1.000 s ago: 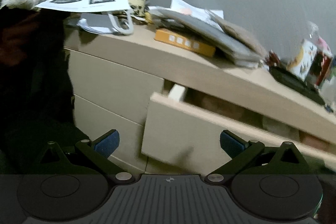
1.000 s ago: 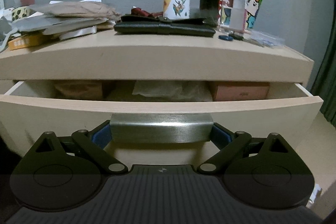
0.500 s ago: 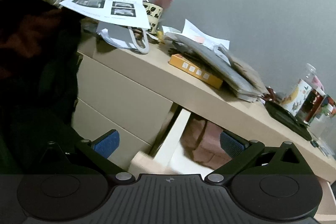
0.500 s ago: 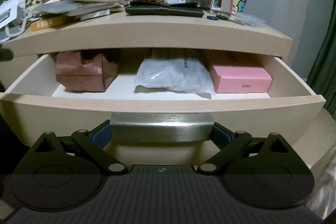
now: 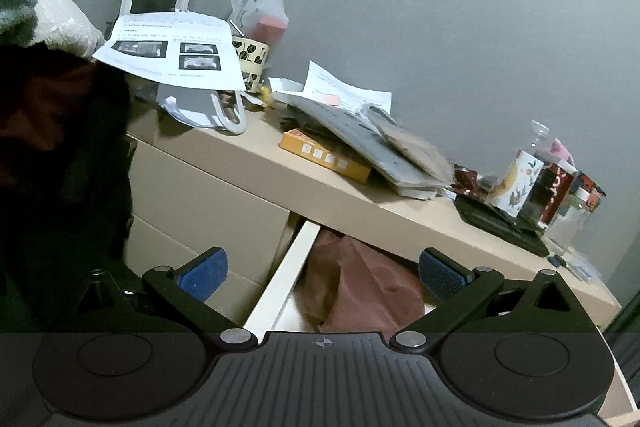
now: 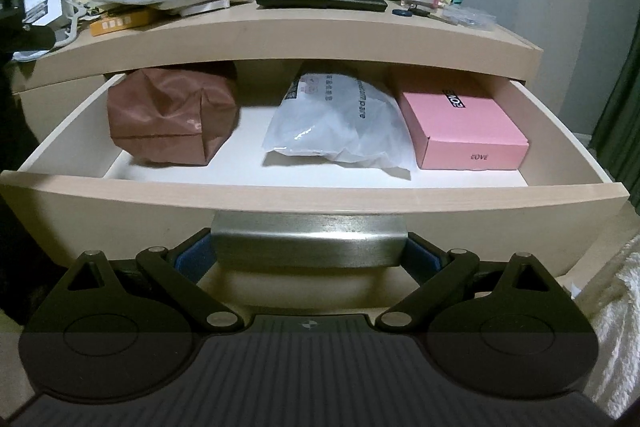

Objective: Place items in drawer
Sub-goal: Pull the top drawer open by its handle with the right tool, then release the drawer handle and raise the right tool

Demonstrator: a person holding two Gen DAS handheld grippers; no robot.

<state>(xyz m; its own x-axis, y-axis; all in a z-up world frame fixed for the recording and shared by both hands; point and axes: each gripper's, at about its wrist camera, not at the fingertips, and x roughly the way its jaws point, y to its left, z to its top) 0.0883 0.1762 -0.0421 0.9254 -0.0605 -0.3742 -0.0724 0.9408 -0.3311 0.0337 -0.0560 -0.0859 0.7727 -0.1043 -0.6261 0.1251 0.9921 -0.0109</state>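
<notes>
With the right gripper [image 6: 308,251] pinching the drawer's [image 6: 304,197] metal handle [image 6: 308,245] and the left gripper [image 5: 322,269] spread empty above it, keep any pull straight and level, the drawer standing open with a brown bag [image 6: 172,115], white parcel [image 6: 340,123] and pink box [image 6: 460,127] inside.
</notes>
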